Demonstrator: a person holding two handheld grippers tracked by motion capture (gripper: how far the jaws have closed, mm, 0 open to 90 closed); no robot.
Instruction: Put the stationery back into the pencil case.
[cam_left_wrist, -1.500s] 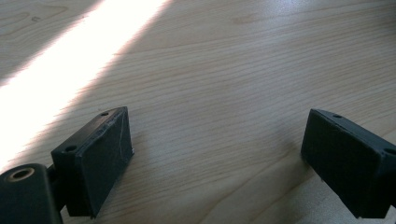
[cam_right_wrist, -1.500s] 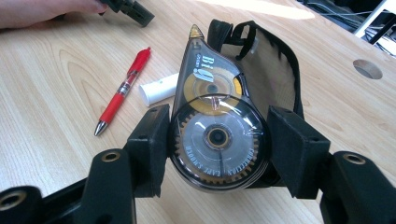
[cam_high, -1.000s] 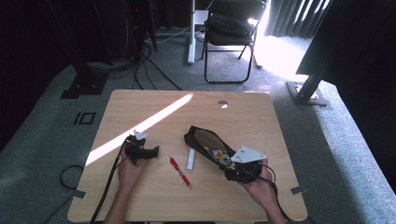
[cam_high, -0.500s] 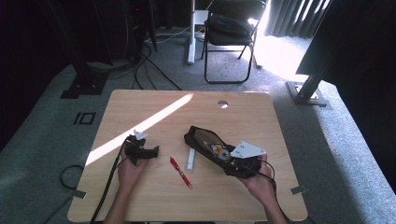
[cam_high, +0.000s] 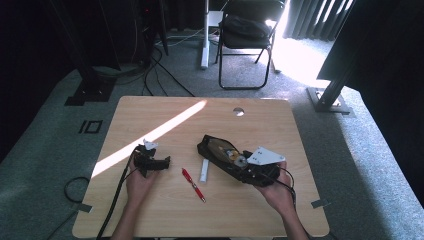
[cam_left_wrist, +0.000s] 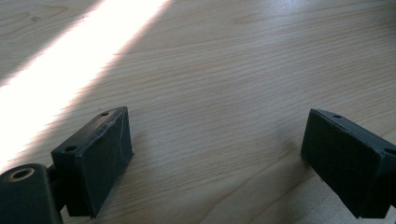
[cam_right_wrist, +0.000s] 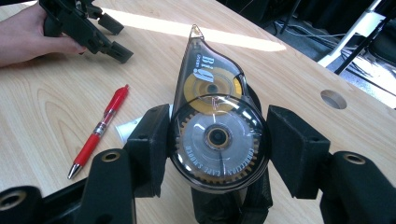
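Your right gripper (cam_high: 232, 159), clamped on the correction tape dispenser (cam_right_wrist: 212, 126), drifts slightly across the table (cam_high: 260, 125) from where it sat a second ago, and your right hand (cam_high: 276, 192) shifts a little with it.

A red pen (cam_right_wrist: 99, 129) lies on the pale wood-grain table (cam_right_wrist: 42, 107); the clear correction tape dispenser (cam_right_wrist: 212, 121) shows a yellow spool.

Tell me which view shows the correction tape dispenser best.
The right gripper view: the correction tape dispenser sits close up between the right tool's jaws, reels and lettering visible. The high view shows it small, partly hidden by that tool.
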